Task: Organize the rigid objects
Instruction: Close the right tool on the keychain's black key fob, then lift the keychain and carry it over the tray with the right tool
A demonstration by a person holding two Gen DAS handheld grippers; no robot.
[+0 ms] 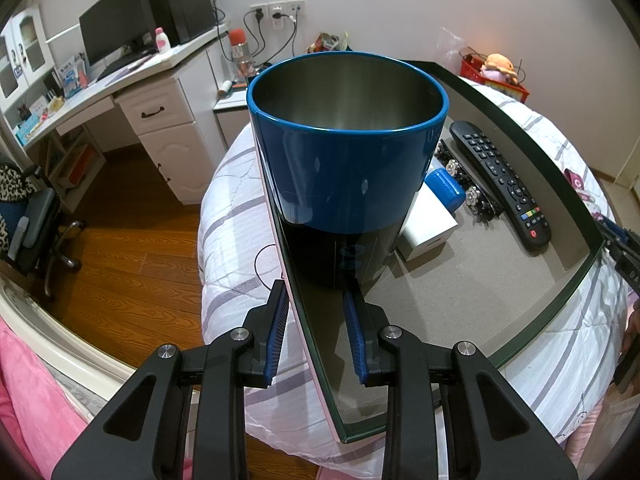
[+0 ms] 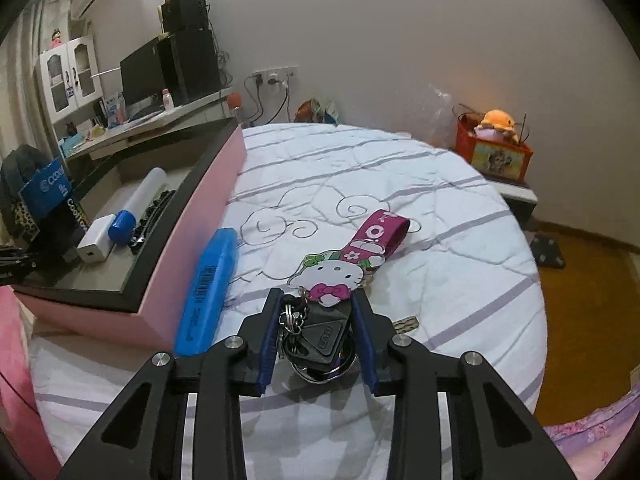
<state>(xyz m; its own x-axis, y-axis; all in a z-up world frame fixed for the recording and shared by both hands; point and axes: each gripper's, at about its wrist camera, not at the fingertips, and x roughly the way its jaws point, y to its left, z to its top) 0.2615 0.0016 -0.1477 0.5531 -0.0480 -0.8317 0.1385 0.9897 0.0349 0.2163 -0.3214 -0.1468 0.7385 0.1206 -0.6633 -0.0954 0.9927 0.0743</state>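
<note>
My left gripper (image 1: pixel 316 286) is shut on the glossy black rim of the pink box (image 1: pixel 540 320), one pad on each side of its near wall. A blue and black steel cup (image 1: pixel 344 140) stands in the box just ahead of the fingers. Also inside are a black remote (image 1: pixel 500 184), a white charger block (image 1: pixel 430 224), a white tube with a blue cap (image 1: pixel 444 190) and a black beaded strip (image 1: pixel 468 184). My right gripper (image 2: pixel 316 296) is shut on a key bunch (image 2: pixel 320 336) lying on the bed, with its cat charm (image 2: pixel 324 276) and pink strap (image 2: pixel 376 236) trailing forward.
A long blue case (image 2: pixel 208 288) lies on the quilt against the box's pink side (image 2: pixel 192 216). A red basket with a plush toy (image 2: pixel 496 148) stands at the far right. A white desk with a monitor (image 1: pixel 116 28) and an office chair (image 1: pixel 36 224) stand left, over wooden floor.
</note>
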